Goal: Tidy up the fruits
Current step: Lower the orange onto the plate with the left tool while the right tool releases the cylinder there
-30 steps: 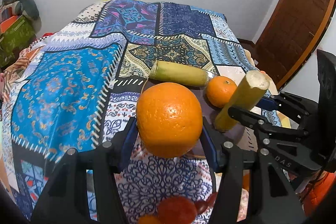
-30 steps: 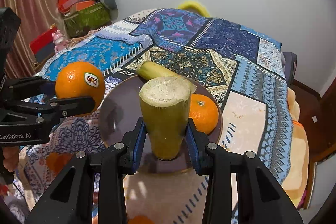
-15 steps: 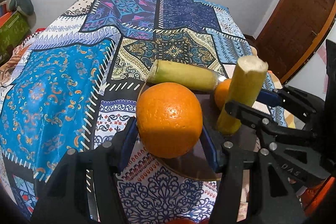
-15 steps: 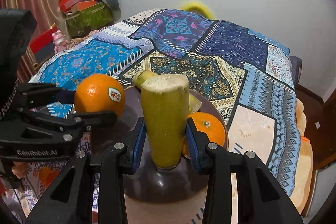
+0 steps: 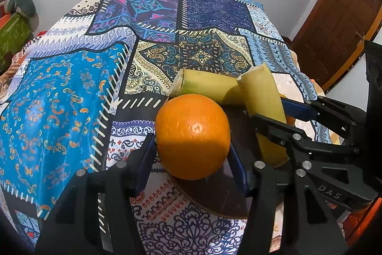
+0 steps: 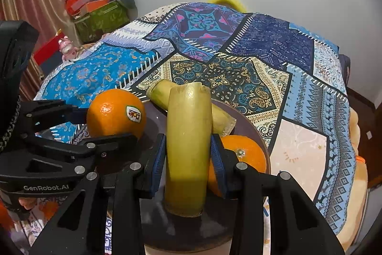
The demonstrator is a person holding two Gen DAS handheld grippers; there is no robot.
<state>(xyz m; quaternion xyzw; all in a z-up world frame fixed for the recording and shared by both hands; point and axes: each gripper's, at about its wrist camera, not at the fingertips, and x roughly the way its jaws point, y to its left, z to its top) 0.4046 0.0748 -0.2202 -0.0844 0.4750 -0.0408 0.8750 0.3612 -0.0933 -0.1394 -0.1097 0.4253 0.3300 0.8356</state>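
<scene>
1. The left gripper (image 5: 192, 157) is clamped on an orange (image 5: 192, 135), blue pads pressed to its two sides. In the left wrist view the orange sits at the 9 o'clock rim of the plate (image 5: 214, 197); whether it touches the plate or hangs just above it I cannot tell.
2. The right gripper (image 6: 188, 157) is clamped on a cane stalk (image 6: 188, 147), held upright. Its lower end is at or just above the plate near 6 o'clock in the right wrist view.
3. Already on the plate: a second stalk (image 6: 164, 94) lying flat toward 12 o'clock, and a second orange (image 6: 248, 154) at 3 o'clock, just beside the right gripper's outer finger.
4. The plate rests on a patchwork cloth (image 5: 71, 99) covering the table.
5. My judgement: the task is past halfway. Two fruits lie settled on the plate and two more are over it in the jaws, not yet let go.
6. Left to do: set down and release the orange and the upright stalk. Orange blurs at the bottom left of the right wrist view may be more fruit off the plate, but they are too unclear to name.
</scene>
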